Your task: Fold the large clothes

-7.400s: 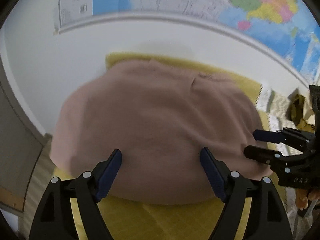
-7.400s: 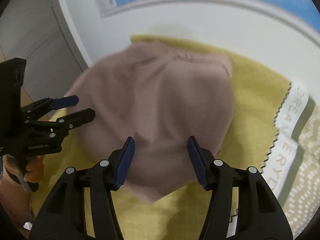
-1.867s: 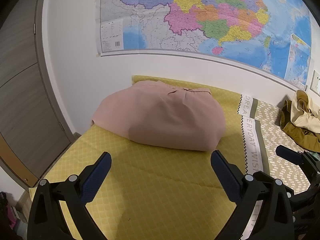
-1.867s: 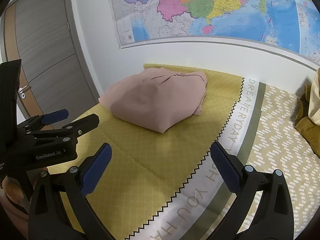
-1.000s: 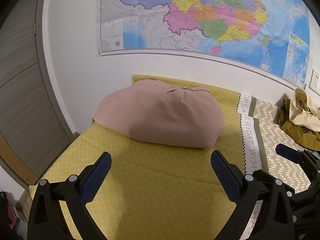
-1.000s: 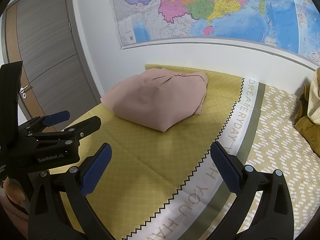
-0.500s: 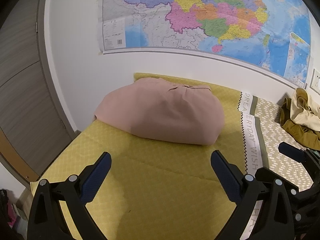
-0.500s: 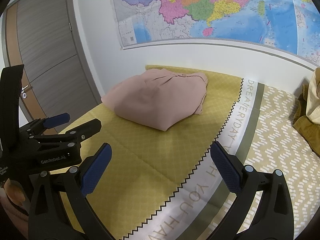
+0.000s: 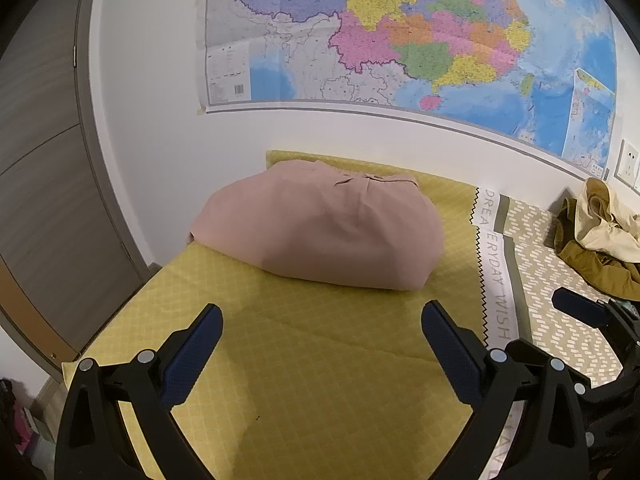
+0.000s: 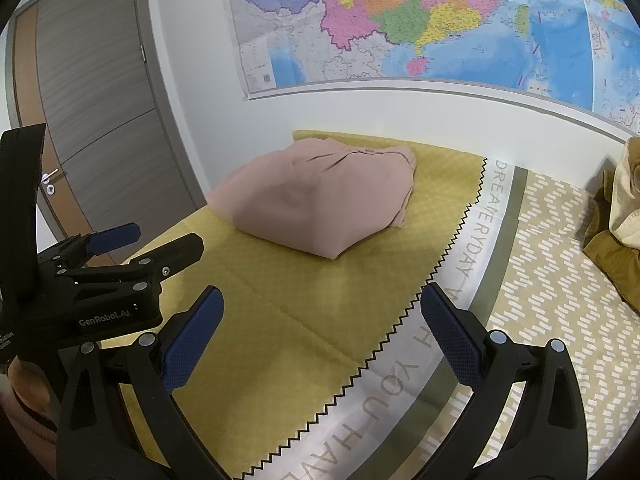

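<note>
Left wrist view — both tongs (left (image 9: 322, 334), right (image 10: 322, 320)) spread, empty — folded pink garment (image 9: 320, 228) beyond.

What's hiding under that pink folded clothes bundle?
The folded pink garment lies on a yellow diamond-patterned bedsheet, which shows all around it. Whatever is directly beneath is covered, so nothing else can be seen there.

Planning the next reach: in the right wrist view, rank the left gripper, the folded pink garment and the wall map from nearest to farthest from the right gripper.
1. left gripper: just to the left, open, beside the right gripper.
2. folded pink garment: ahead, on the yellow bedspread near the wall.
3. wall map: farthest, on the wall above the garment.
</note>
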`<state>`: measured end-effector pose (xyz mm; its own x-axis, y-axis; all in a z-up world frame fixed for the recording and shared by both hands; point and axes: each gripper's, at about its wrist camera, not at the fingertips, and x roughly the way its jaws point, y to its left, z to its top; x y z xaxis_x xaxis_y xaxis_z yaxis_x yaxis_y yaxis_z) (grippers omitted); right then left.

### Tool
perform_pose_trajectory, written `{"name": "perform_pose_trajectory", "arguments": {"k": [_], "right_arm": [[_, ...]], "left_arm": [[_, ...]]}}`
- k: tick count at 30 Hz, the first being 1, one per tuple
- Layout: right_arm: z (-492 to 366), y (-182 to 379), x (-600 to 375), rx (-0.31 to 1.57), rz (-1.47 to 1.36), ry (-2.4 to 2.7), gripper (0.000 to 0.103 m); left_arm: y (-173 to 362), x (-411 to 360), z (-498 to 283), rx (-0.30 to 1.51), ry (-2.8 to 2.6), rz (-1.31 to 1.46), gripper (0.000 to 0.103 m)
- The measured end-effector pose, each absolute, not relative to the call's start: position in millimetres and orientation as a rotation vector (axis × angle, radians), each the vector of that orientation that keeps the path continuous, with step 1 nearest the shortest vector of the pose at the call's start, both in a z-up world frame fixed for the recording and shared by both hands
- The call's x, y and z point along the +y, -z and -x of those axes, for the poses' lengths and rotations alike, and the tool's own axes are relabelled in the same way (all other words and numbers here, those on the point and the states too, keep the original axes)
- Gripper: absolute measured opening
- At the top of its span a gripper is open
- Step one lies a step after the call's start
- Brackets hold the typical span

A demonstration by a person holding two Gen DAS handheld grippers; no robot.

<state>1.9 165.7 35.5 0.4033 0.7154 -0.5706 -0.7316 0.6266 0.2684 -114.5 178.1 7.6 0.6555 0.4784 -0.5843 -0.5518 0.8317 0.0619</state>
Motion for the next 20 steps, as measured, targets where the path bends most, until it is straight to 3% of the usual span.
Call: {"name": "perform_pose_trajectory", "arguments": {"k": [20], "right_arm": [[-3.9,-23.5,110.6,0.746,-0.032,-0.811,0.097]], "left_arm": [[4.7,133.7,86.4,0.661,-0.428,0.106,0.096]]}}
